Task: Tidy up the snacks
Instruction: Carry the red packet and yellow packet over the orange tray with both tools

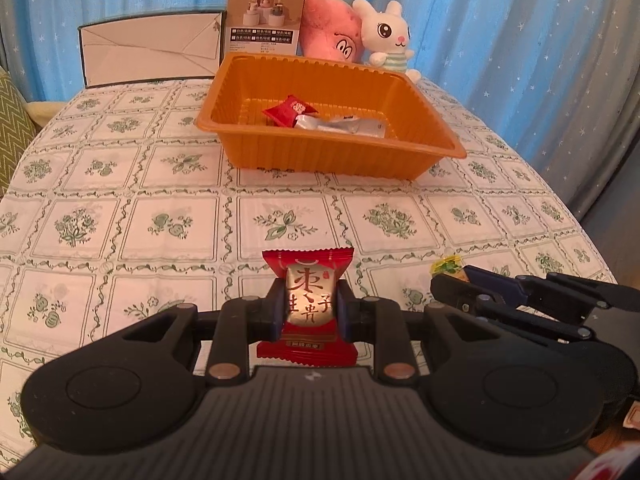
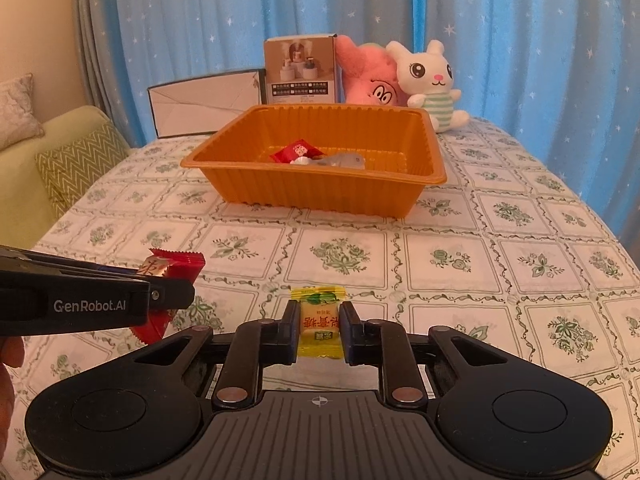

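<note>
My left gripper (image 1: 307,304) is shut on a red snack packet (image 1: 307,280) with gold lettering, held above the tablecloth; it also shows in the right wrist view (image 2: 176,266). My right gripper (image 2: 320,322) is shut on a yellow candy packet (image 2: 320,320), whose tip shows in the left wrist view (image 1: 446,266). An orange tray (image 1: 332,152) stands ahead in the middle of the table, also in the right wrist view (image 2: 320,188). It holds a small red packet (image 1: 290,110) and a silver packet (image 1: 344,124).
Behind the tray stand a white envelope-like box (image 1: 150,52), a product carton (image 1: 266,18), a pink plush (image 1: 330,28) and a white rabbit plush (image 1: 388,36). Blue curtains hang behind. A green sofa with cushions (image 2: 76,164) is left of the table.
</note>
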